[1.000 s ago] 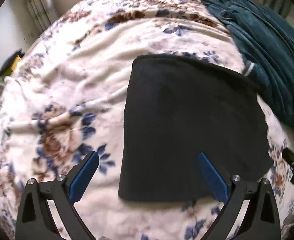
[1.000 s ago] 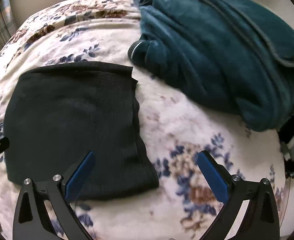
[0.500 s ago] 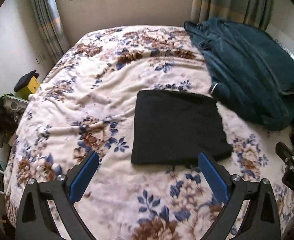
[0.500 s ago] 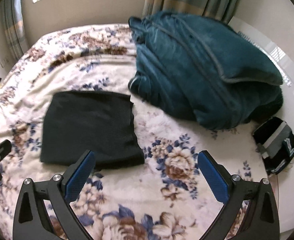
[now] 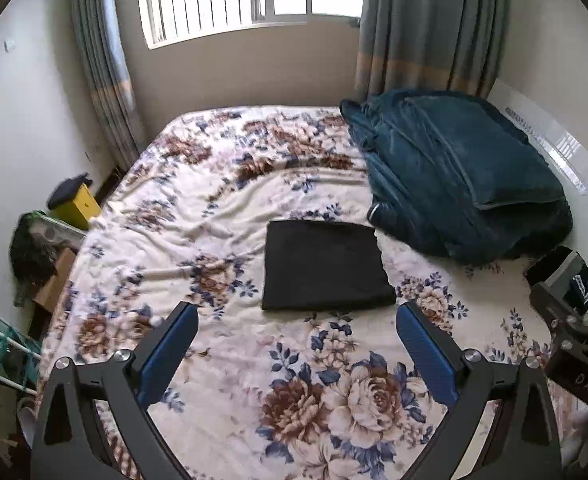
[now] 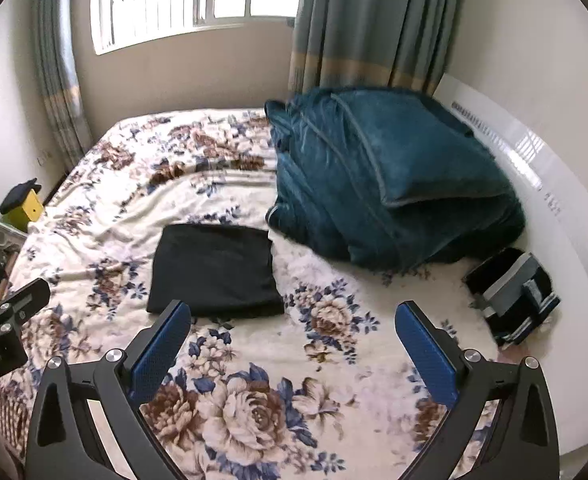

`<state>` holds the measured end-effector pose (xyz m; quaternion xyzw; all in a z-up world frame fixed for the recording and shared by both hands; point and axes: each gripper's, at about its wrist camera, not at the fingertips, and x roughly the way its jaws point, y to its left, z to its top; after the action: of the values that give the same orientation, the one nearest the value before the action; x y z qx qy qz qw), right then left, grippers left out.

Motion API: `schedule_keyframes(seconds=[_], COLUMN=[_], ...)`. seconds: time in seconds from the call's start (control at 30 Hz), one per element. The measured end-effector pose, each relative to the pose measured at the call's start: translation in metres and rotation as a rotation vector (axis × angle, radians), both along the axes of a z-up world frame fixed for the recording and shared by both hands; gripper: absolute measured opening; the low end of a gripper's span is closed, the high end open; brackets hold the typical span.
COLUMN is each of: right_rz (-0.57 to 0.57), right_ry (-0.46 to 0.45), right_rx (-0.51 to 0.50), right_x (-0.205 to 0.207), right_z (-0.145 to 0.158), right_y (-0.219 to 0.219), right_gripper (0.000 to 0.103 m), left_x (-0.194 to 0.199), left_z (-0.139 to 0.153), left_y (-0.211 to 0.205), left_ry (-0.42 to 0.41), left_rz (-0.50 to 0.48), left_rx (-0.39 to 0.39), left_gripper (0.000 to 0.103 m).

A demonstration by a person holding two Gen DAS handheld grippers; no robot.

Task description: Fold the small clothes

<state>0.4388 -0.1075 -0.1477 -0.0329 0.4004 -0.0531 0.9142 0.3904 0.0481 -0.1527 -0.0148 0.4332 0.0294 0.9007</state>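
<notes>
A black garment lies folded into a flat rectangle on the floral bedspread; it also shows in the right wrist view. My left gripper is open and empty, held well above and in front of the garment. My right gripper is open and empty too, held back from the garment's near right corner. Part of the right gripper's body shows at the right edge of the left wrist view.
A bundled teal blanket lies at the bed's far right. A folded black and grey garment lies near the right edge by the white wall. A yellow box and clutter stand left of the bed. A window and curtains are behind.
Both grippers have pulled up and back from the folded black garment, so the whole bed and room come into view. The garment has stayed flat in place.
</notes>
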Motion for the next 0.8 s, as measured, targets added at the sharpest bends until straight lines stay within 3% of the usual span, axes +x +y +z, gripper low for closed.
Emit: schedule_keyframes(seconds=[0.33, 0.6, 0.8], right_rz=[0.047, 0.097, 0.099], right_ry=[-0.091, -0.137, -0.139], right_rx=[0.040, 0.029, 0.040], right_x=[-0.106, -0.160, -0.171], right_z=[0.099, 0.138, 0.146], right_y=[0.000, 0.002, -0.002], right_gripper=[0.103, 0.103, 0.103], left_x=[-0.079, -0.118, -0.131], left_z=[0.078, 0.095, 0.092], left_y=[-0.007, -0.007, -0.007], left_ry=[-0.106, -0.122, -0.123], left_rz=[0.027, 0.048, 0.064], left_rx=[0.017, 0.014, 0.011], left_gripper=[0.101, 0.101, 0.103])
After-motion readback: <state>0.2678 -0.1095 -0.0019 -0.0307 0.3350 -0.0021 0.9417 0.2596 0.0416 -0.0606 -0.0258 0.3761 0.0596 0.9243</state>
